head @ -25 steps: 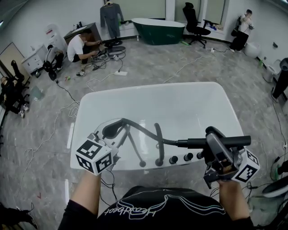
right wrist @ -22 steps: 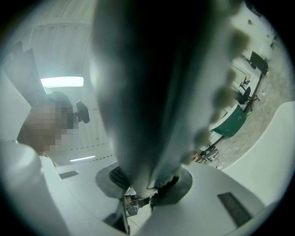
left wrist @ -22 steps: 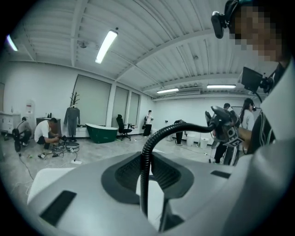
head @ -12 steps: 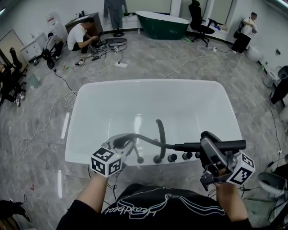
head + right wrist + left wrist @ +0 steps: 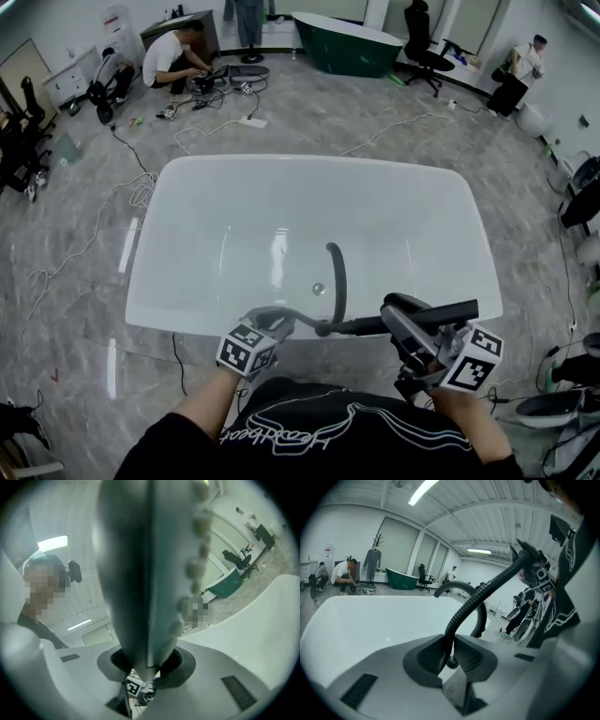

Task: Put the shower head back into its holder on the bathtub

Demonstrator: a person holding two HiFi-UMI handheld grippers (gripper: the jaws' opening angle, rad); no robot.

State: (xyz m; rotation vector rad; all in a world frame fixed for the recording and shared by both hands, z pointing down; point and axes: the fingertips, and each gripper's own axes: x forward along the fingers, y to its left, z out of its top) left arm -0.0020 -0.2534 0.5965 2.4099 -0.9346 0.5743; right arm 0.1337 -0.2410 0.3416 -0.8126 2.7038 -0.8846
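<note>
- Above glossy white bathtub (image 5: 309, 161) rim, pinches ribbed black hose (image 5: 487, 590) with left gripper (image 5: 449, 651), ridged jaws nearly closed.
- Clamps smooth, rounded shower head (image 5: 140, 573) in right gripper (image 5: 145, 667), jaws half apart.

Grey marbled floor (image 5: 84, 291). A white bathtub (image 5: 309, 165) is standing at centre. Loose cables (image 5: 396, 128) are trailing across it. A green bathtub (image 5: 349, 45) and an office chair (image 5: 422, 42) are standing near the far wall. A person (image 5: 176, 54) is crouching far left.

Head view steeply down over bathtub (image 5: 309, 162), both gripper views low at its near rim, all sharing it
</note>
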